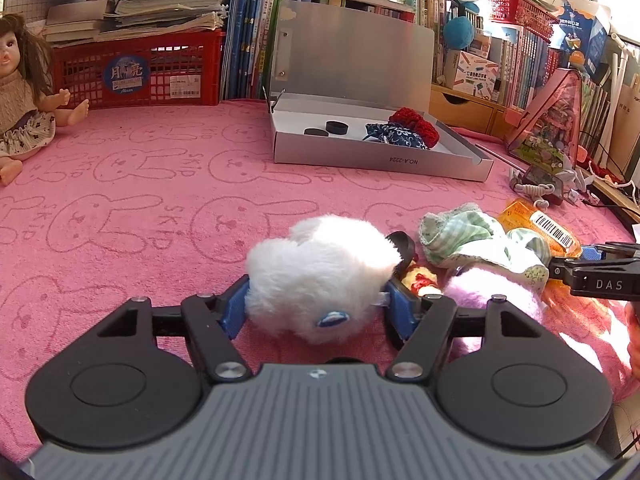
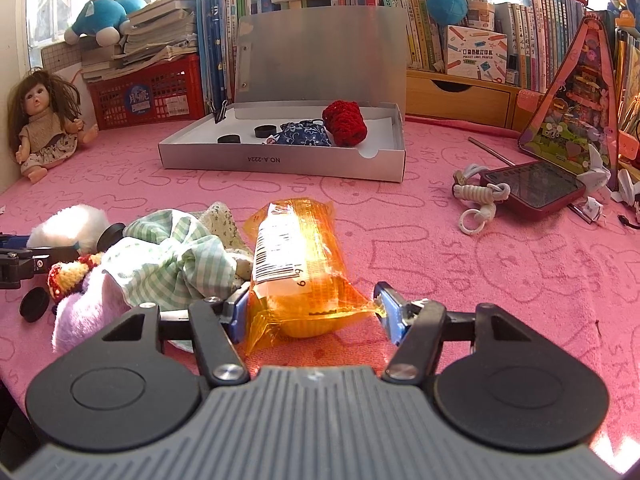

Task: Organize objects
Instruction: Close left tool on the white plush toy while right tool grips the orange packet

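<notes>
My left gripper (image 1: 316, 308) is shut on a fluffy white plush toy (image 1: 320, 276), with a blue pad against each of its sides, low over the pink towel. My right gripper (image 2: 312, 308) is shut on an orange plastic packet (image 2: 296, 256) with a barcode label; its blue pads touch the wrapper's two edges. The packet lies lengthwise, pointing away from me. Beyond both stands an open silver box (image 2: 280, 160) holding a red knitted piece (image 2: 346, 122), a blue floral pouch (image 2: 306, 134) and two black round caps.
Between the grippers lie a green checked cloth (image 2: 172, 256), a lilac plush (image 2: 88, 308), a small crocheted figure (image 2: 70, 274) and a black cap (image 2: 34, 304). A phone with a cord (image 2: 532, 190) and a triangular tin lie right. A doll (image 2: 44, 124), a red crate and books line the back.
</notes>
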`<state>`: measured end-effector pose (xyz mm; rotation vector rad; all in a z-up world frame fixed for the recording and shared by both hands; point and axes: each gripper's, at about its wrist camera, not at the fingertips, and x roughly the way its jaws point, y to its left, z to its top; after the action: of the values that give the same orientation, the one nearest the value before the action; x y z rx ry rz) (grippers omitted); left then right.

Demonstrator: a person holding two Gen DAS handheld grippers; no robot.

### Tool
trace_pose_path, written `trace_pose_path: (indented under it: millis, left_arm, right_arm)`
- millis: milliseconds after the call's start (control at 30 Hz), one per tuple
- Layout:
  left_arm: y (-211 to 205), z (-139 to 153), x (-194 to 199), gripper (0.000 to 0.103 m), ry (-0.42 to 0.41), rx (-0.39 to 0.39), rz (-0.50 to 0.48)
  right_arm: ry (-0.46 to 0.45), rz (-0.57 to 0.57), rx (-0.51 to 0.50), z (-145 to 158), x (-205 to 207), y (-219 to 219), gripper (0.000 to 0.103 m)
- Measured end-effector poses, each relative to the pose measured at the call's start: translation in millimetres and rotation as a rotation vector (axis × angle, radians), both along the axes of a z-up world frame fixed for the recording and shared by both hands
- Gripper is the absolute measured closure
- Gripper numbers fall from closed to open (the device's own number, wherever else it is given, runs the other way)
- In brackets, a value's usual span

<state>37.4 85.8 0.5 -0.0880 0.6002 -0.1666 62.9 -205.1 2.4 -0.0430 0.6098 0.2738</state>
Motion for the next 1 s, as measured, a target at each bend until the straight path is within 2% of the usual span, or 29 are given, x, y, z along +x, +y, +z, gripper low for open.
trace_pose_path:
  millis: [333,467,600,700,800,1000]
  left_arm:
    - [4,8,0,0.030,-0.018,0.000,0.028]
    - [5,9,0,0.030,-0.018,-0.003,0.032]
    - [6,8,0,0.030,-0.014,-0.005,0.040]
    - [7,7,1,0.030,-0.011,-0.011,0.048]
    - [6,9,1,0.030,-0.014,-0.016,0.052]
    - [3,13,3,0.030,-0.025,-0.004,0.041]
  right_arm:
    - [-0.036,-0.008,-0.015,11,-4,-2,0.040]
    - [-0.035,-0.013,-0.015,10,-8,-7,0.028]
    - [-0.061,-0.025,0.082,21,-14,-20,0.017]
    - [-0.057,-0.056,0.083,29,-8,-21,0.017]
    - [-0.038,-0.071,0.016,27,0,-12,0.028]
    - [-0.001,-0.019,-0.037,19,4,7,0.034]
